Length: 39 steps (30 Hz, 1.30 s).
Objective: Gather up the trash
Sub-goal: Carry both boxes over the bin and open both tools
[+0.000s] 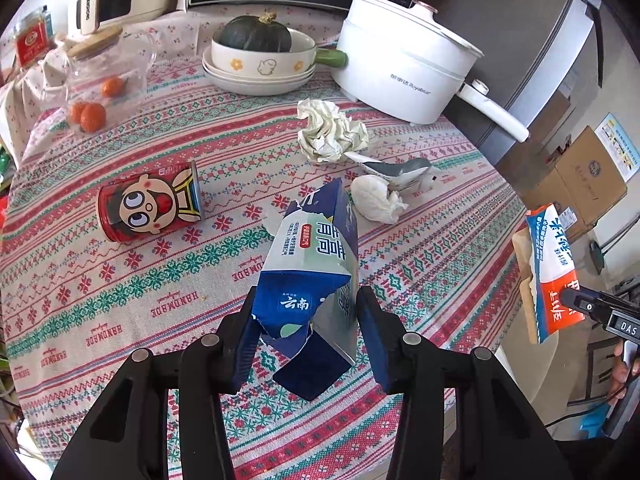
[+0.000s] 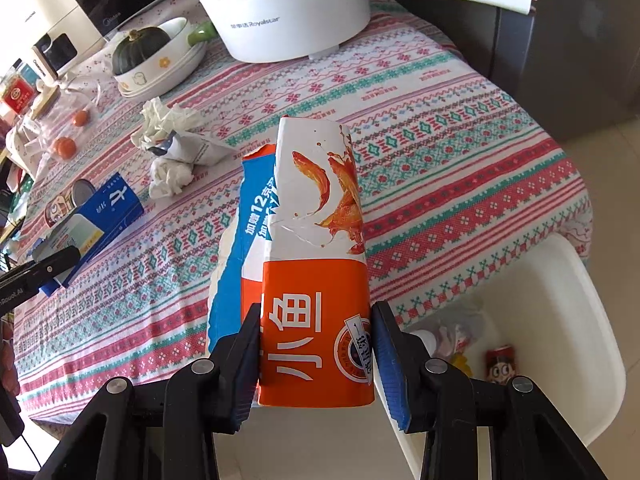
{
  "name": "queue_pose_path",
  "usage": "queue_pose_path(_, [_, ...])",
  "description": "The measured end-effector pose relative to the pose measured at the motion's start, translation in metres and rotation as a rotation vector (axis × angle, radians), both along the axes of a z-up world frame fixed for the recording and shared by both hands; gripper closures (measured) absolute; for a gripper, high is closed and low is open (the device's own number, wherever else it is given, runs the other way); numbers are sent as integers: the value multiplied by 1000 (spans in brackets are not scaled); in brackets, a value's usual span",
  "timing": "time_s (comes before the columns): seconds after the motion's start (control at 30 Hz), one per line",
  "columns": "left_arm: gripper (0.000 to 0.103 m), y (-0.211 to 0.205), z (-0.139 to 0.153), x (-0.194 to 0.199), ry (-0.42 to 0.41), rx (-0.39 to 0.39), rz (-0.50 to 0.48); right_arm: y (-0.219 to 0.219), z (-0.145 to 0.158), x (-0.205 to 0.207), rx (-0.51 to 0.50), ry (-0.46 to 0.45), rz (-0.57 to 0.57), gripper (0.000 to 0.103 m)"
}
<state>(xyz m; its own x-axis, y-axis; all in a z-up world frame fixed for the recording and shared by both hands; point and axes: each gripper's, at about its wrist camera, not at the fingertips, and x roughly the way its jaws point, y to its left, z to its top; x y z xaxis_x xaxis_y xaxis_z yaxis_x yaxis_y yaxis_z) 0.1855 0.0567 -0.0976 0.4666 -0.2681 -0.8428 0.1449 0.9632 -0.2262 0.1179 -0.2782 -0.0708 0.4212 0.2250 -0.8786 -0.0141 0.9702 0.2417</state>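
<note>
1. Left wrist view: the left claw (image 1: 308, 332) is clenched on a torn blue carton (image 1: 312, 264), which stands tilted between its two fingers above the patterned bench (image 1: 120, 280).
2. Right wrist view: the right claw (image 2: 316, 356) grips an orange and white snack box (image 2: 320, 260) at its near end, held over the right edge of the bench, above a white bin (image 2: 560, 300).
3. Inside that bin lie a small red can (image 2: 500, 364) and some crumpled wrapping.
4. Left on the bench, a red cartoon can (image 1: 148, 202) lies on its side.
5. Beyond the blue carton, a white tissue wad (image 1: 376, 200) rests just beside a grey torn wrapper (image 1: 400, 170), with a crumpled paper ball (image 1: 328, 132) farther back.
6. At the far side stand a white electric pot (image 1: 400, 64), a bowl holding a dark green squash (image 1: 256, 34), and a glass jar (image 1: 108, 76) with small oranges.
</note>
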Motion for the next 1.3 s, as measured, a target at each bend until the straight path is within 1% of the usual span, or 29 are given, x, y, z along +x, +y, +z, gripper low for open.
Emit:
queue_pose_path(0.33, [55,-11,20,-25,-37,-32,-60,-14,5,-16,-6,-22,-22,58])
queue_pose_path(0.67, [56,-39,35,-45,-69,-77,-147,-59,2,-39,-21,-20,-100,58])
queue_pose_path(0.87, [56,-73,40,-56,-72,-111,-222,-88,-2,-56,-29,-13,-156,58])
queue_pose_path(1.0, [56,-105,41,-65,-75,-114,-289,-109,-10,-69,-27,4,-195,58])
queue_pose_path(1.17, [56,-149,33,-76,-58,-116,-373,-131,-23,-86,-49,31,-224,57])
queue_pose_path(1.3, [56,-187,21,-85,-39,-101,-447,-150,-33,-97,-59,54,-254,57])
